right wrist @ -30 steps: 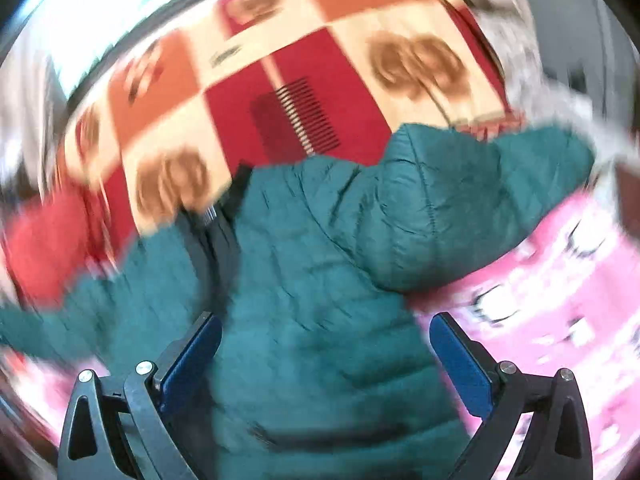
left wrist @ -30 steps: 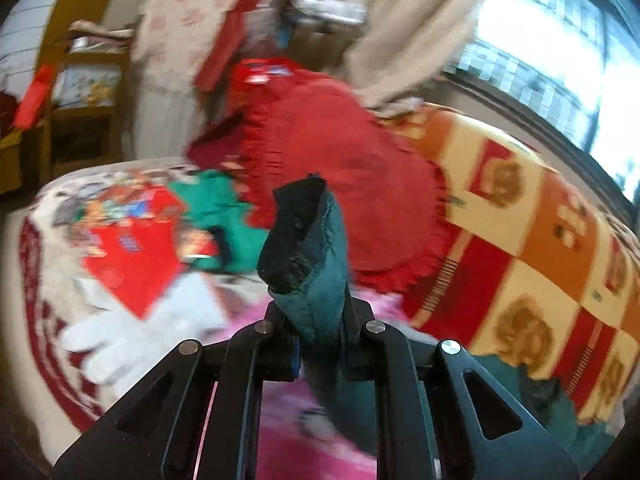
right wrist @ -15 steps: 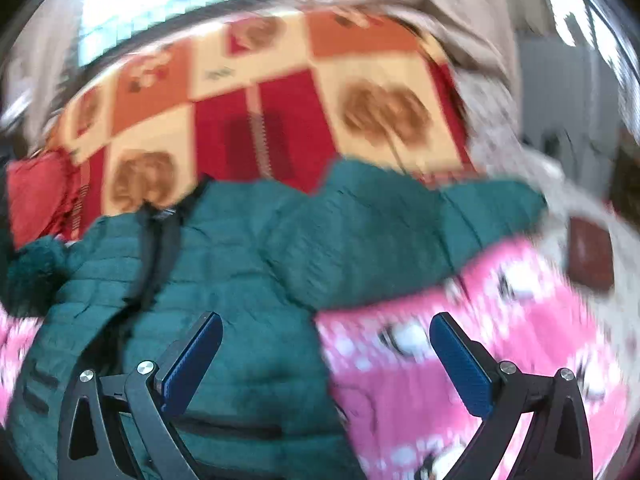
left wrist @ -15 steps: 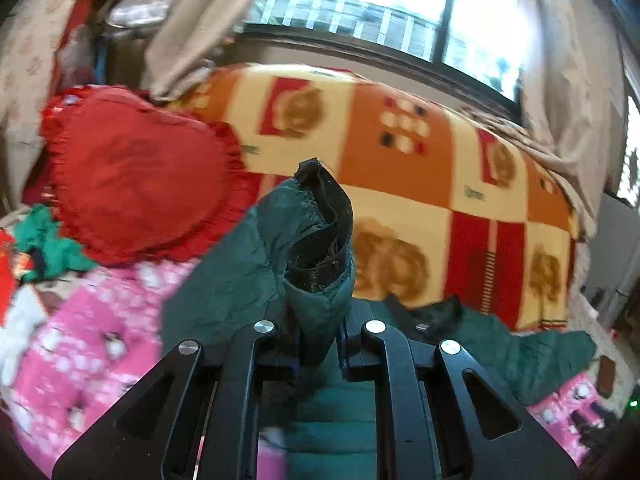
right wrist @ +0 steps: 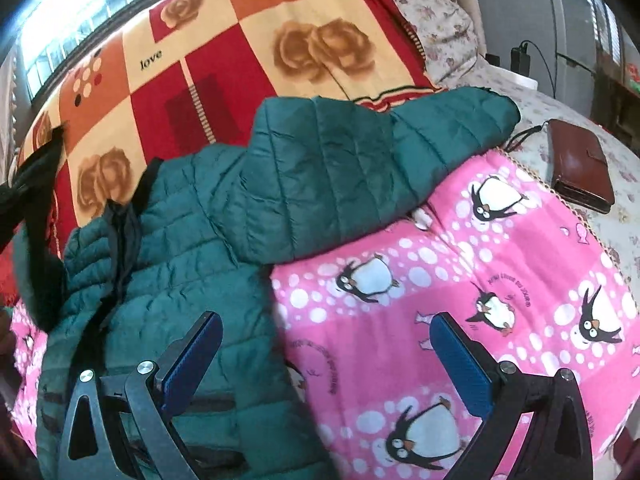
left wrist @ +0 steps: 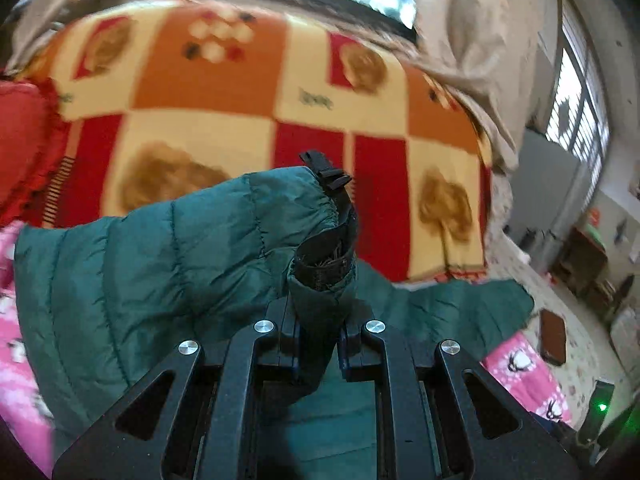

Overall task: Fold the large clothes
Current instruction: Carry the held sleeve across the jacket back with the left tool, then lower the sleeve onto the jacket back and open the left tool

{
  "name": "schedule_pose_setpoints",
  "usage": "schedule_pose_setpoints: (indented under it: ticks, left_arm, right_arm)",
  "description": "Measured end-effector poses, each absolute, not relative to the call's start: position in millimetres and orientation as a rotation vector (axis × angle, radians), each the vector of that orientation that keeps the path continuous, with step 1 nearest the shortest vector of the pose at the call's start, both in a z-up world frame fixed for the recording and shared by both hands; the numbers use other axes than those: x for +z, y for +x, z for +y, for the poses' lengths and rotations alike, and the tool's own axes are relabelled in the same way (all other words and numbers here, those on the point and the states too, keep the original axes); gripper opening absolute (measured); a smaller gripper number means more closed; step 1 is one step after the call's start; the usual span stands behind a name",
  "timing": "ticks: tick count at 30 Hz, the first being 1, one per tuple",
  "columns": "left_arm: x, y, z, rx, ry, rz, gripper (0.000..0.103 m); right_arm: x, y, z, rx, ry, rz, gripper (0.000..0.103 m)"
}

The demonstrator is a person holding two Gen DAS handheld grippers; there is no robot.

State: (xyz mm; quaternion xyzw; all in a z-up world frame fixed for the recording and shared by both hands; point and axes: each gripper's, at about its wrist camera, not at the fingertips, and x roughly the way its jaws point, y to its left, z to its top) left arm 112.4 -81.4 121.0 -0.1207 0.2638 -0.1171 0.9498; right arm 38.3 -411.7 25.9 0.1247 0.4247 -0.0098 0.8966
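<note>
A dark green quilted jacket [right wrist: 192, 248] lies on a pink penguin blanket [right wrist: 460, 288], front up, with a black zip down its middle. Its right sleeve [right wrist: 400, 148] stretches toward a brown wallet. My left gripper [left wrist: 318, 328] is shut on the other sleeve's cuff [left wrist: 320, 256], which stands up between the fingers; that sleeve [left wrist: 160, 264] drapes away to the left, lifted over the jacket body. My right gripper [right wrist: 324, 344] hovers open above the jacket's right edge and the blanket, with nothing between its blue pads [right wrist: 460, 364].
A red, orange and cream rose blanket [right wrist: 224, 56] is piled behind the jacket. A brown wallet [right wrist: 580, 168] lies on the floral sheet at the right. A red heart cushion [left wrist: 20, 136] sits at the far left. Windows and curtains stand behind the bed.
The left gripper has swung across the bed to the right with the cuff in it, drawing the sleeve over the jacket. The right gripper drifted right and lower, still open.
</note>
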Motion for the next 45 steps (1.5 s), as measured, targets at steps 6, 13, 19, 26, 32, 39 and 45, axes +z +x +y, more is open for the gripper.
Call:
schedule_pose_setpoints:
  ticks: [6, 13, 19, 26, 32, 39, 45]
  left_arm:
    - [69.8, 145.6, -135.9, -0.322, -0.238, 0.674, 0.012]
    - [33.6, 149.8, -140.3, -0.329, -0.253, 0.827, 0.036]
    - [55.2, 113.3, -91.1, -0.373, -0.288, 0.756, 0.061]
    - [68.3, 83.3, 13.0, -0.14, -0.223, 0.617, 0.061]
    - [33.1, 86.2, 92.5, 0.118, -0.327, 0.642, 0.061]
    - [0.9, 98.6, 130.0, 0.244, -0.513, 0.784, 0.061]
    - [-16.0, 109.7, 133.3, 0.27, -0.572, 0.837, 0.061]
  right_arm:
    - [23.3, 36.7, -428.7, -0.043, 0.268, 0.88, 0.103]
    - [22.1, 43.1, -427.8, -0.059, 0.285, 0.891, 0.103]
    - [29.1, 47.4, -405.4, -0.026, 0.296, 0.864, 0.103]
    - [40.2, 73.9, -346.0, 0.222, 0.338, 0.789, 0.103]
    - [11.7, 142.8, -295.4, 0.325, 0.31, 0.894, 0.101]
    - [-41.6, 177.4, -286.1, 0.468, 0.548, 1.035, 0.083]
    - [-30.2, 177.0, -280.8, 0.508, 0.566, 0.954, 0.019]
